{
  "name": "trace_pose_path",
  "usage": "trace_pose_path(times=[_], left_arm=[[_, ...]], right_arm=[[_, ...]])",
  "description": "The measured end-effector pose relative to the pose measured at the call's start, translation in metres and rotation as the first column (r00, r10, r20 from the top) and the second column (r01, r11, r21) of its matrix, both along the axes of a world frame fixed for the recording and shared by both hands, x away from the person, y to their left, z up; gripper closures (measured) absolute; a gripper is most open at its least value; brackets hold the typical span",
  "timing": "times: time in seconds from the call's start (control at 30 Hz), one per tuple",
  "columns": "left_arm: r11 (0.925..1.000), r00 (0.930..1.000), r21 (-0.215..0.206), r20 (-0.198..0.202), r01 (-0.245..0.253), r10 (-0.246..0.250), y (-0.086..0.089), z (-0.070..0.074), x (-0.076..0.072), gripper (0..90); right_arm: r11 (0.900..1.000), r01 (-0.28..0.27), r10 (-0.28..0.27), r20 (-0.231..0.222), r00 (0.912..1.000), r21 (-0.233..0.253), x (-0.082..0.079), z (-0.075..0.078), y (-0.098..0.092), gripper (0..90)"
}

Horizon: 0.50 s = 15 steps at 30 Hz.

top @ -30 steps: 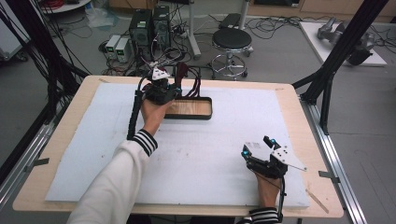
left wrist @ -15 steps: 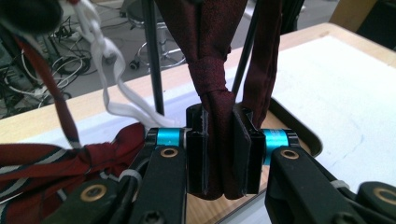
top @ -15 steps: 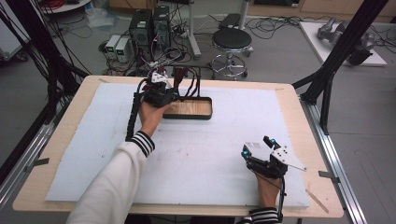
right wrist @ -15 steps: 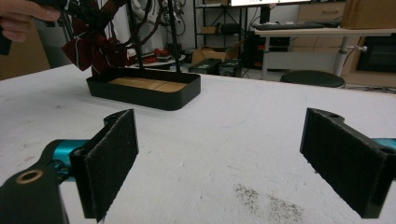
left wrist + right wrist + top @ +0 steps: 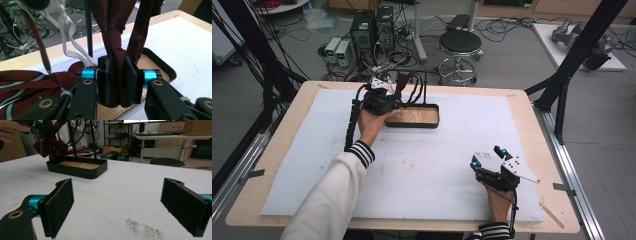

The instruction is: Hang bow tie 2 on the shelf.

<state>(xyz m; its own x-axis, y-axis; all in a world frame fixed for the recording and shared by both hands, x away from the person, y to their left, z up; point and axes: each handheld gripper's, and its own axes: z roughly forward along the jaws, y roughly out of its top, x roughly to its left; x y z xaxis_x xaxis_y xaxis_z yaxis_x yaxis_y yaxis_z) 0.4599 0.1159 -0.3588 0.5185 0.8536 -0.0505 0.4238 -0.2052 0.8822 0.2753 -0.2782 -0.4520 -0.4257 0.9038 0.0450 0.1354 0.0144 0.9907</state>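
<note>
Since the earlier picture, the left gripper (image 5: 384,92) had shifted only a little at the near left end of the tray, while the right gripper (image 5: 497,167) had kept its place.

From the high view, the left hand (image 5: 371,122) held its gripper at about 11 o'clock on the white foam mat (image 5: 432,160), touching the left end of the dark tray with the wooden floor (image 5: 414,116). Dark red ties (image 5: 409,87) hung from a black rack (image 5: 424,82) standing at the tray. The right hand (image 5: 498,202) rested at about 5 o'clock, well apart from the tray, with its gripper lying on the mat.

From the left gripper view, the left gripper (image 5: 117,82) had its jaws closed tight on a plain dark red necktie (image 5: 115,50), just under the knot. A striped red tie (image 5: 22,82) lay bunched at 9 o'clock, with a white cord (image 5: 66,37) beside it. The tray (image 5: 160,66) sat below the jaws.

From the right gripper view, the right gripper (image 5: 125,205) had its jaws spread wide and held nothing, above the bare mat (image 5: 140,182). The tray (image 5: 80,168) stood at 11 o'clock, with the ties (image 5: 51,146) beyond its left end.
</note>
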Motion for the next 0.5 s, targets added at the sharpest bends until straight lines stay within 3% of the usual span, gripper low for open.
trace_pose_path(times=[0.17, 0.3, 0.4, 0.5], left_arm=[[0.9995, 0.9999, 0.031, 0.013, -0.008, 0.008, 0.005, -0.002, -0.002, 48.7], [0.9977, 0.9994, 0.058, 0.005, 0.035, -0.035, 0.009, -0.005, -0.006, 25.8], [0.996, 0.9978, 0.067, 0.026, 0.059, -0.061, 0.014, -0.005, -0.012, 19.2], [0.9908, 0.9906, 0.055, 0.052, 0.124, -0.127, 0.022, -0.004, -0.022, 18.1]], right_arm=[[1.0, 0.001, -0.001, -0.001, 1.0, 0.001, 0.0, 0.0, 0.0, 10.7], [1.0, 0.0, 0.0, -0.001, 1.0, -0.003, 0.0, 0.0, 0.0, 10.6], [1.0, -0.001, 0.001, -0.003, 1.0, -0.002, -0.001, 0.0, 0.001, 10.6], [1.0, 0.0, 0.0, -0.002, 1.0, -0.001, 0.0, 0.0, 0.0, 10.7]])
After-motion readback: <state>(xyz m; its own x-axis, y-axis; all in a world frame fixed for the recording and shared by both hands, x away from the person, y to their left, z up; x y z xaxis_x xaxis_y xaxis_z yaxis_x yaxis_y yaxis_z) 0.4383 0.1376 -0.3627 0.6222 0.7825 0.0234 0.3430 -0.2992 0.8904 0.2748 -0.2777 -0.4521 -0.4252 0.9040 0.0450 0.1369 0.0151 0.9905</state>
